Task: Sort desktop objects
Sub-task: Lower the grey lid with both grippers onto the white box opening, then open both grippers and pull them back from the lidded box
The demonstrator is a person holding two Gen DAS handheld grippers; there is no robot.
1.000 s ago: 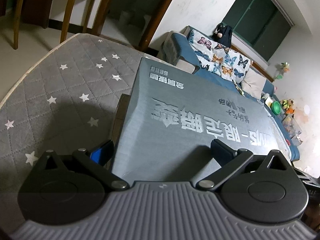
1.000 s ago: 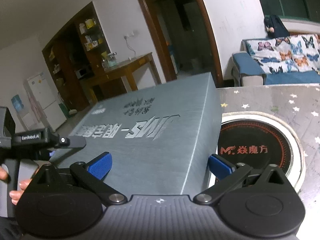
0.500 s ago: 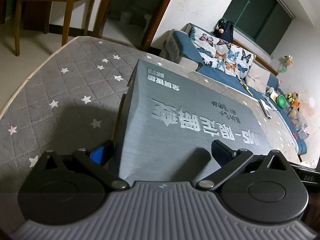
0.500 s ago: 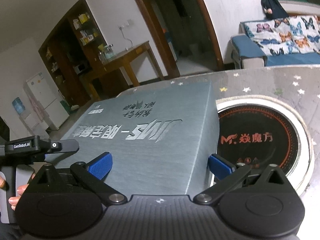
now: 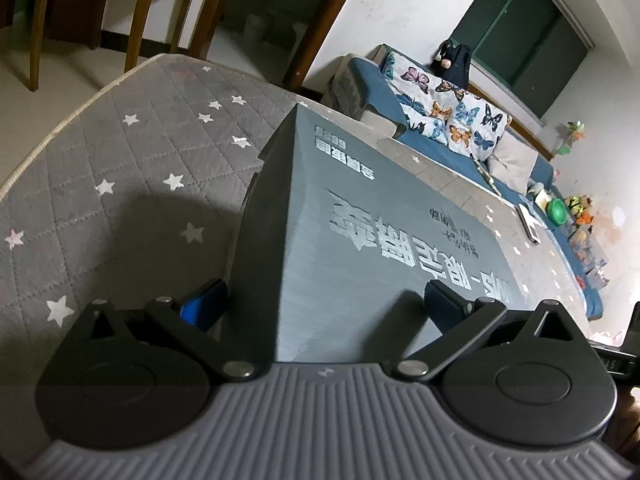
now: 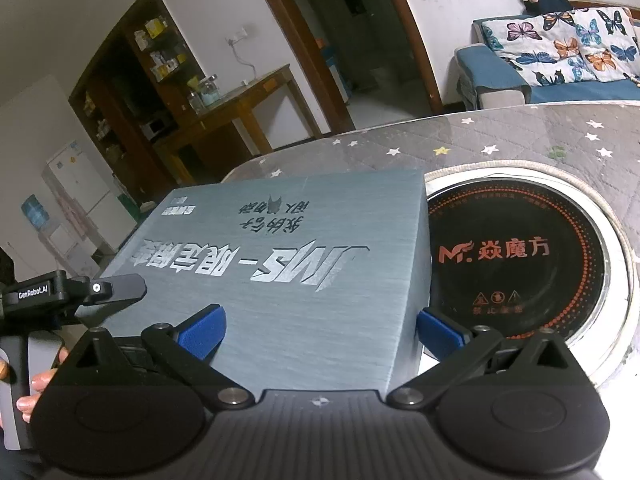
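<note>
While both tongs stand spread, clamping nothing | left gripper (image 5: 324, 300) and right gripper (image 6: 320, 330) straddle the flat grey printed cardboard box (image 6: 288, 264)'s near corners; box lies on the star-quilted grey tabletop (image 5: 120, 168), round black induction hob (image 6: 520, 256) at 3 o'clock; likely bracing it two-handed.

A home living rm: butterfly-print sofa (image 5: 448, 108) behind the star-quilted table (image 5: 120, 168), w/ fridge (image 6: 76, 200) & wooden shelves (image 6: 132, 92) beyond its far edge.
</note>
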